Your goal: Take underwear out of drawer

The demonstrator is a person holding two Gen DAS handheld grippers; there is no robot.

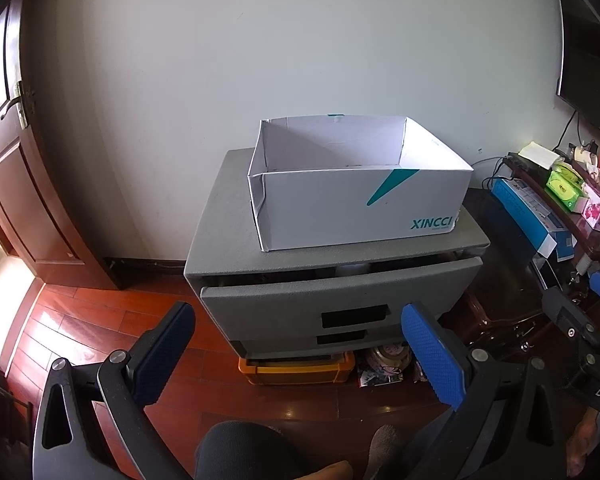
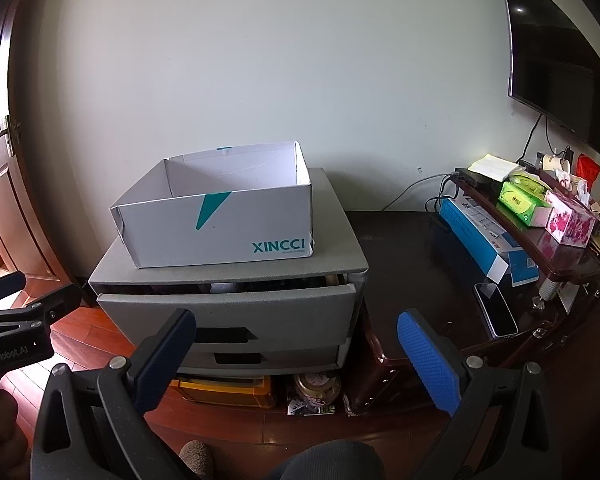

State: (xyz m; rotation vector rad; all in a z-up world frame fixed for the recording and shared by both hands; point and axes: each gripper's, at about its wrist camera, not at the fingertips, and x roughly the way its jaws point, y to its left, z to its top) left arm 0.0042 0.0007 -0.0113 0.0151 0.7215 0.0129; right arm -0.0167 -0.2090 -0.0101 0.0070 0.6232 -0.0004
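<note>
At 12 o'clock before both spread, empty claws, left claw point(image 1: 298, 354) and right claw point(image 2: 296, 360), the grey top drawer point(image 2: 228, 312) stands slightly ajar, underwear inside not distinguishable, so pulling its handle recess point(image 2: 224, 335) probably comes next.

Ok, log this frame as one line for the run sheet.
phase: approach | left claw: open, clear of cabinet | right claw: open, empty | top drawer: ajar, contents unclear | white box: on cabinet top, looks empty
</note>
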